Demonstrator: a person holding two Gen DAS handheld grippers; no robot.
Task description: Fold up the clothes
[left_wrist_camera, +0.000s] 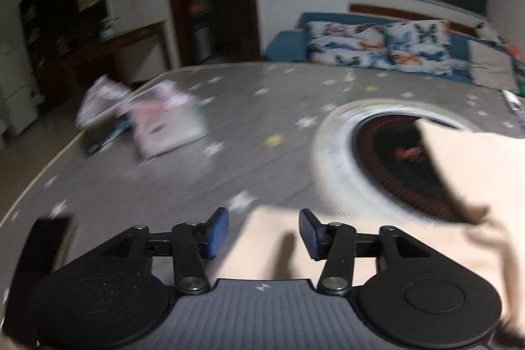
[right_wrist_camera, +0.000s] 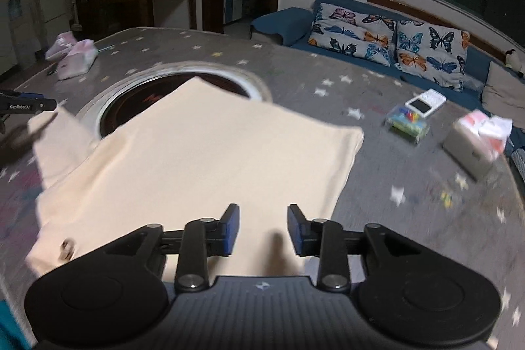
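A cream-coloured garment lies folded on the grey star-patterned table cover, its far corner over the round opening in the table. My right gripper is open, blue pads apart, over the garment's near edge with nothing held. The same cream garment shows in the left wrist view at the right, one flap raised off the table. My left gripper is open above the cloth's left edge, gripping nothing. The left gripper's tip also shows at the far left of the right wrist view. Both views are motion-blurred.
A round recessed heater opening with a pale rim sits mid-table. Pink tissue packs lie at the far left; a small clear box, a white device and a tissue box at the right. A blue sofa with butterfly cushions lies beyond.
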